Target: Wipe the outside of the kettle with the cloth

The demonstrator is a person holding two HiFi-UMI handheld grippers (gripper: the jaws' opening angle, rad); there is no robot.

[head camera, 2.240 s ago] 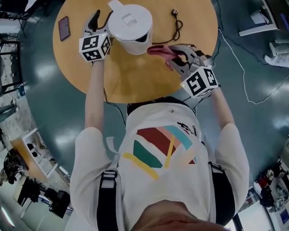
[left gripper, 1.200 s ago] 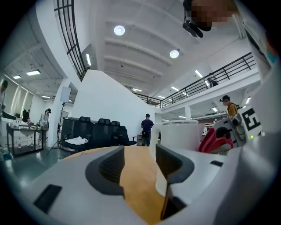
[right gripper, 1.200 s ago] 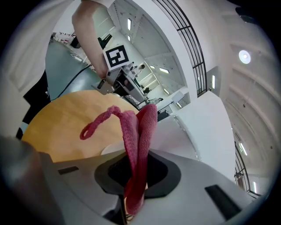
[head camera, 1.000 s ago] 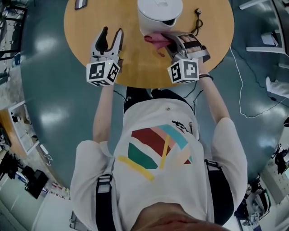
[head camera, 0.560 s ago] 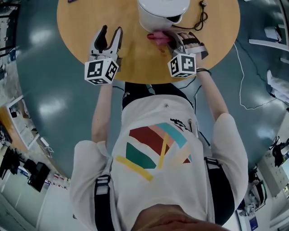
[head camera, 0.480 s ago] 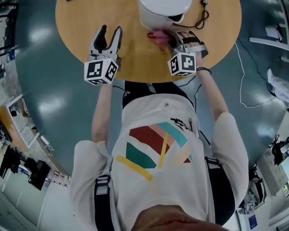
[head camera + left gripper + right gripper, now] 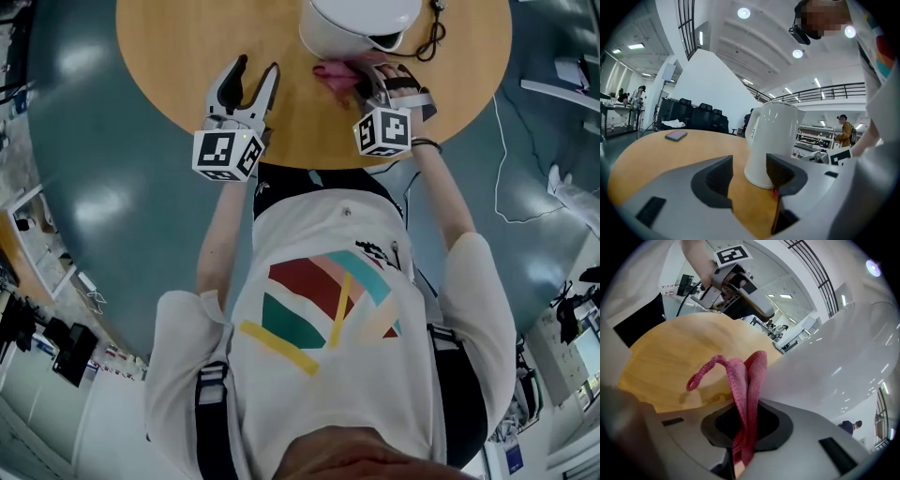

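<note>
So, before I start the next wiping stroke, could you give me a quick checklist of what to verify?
1. Cloth gripped by the right gripper: ok, its jaws are shut on the fold.
2. Cloth at the kettle: ok, in the right gripper view it appears to rest against the white wall.
3. Kettle upright on the table: ok.
4. Left gripper steadying the kettle: not ok, its jaws are apart and empty, short of the kettle.
5. Cable away from the cloth: ok, it lies on the table at the kettle's far right side.
</note>
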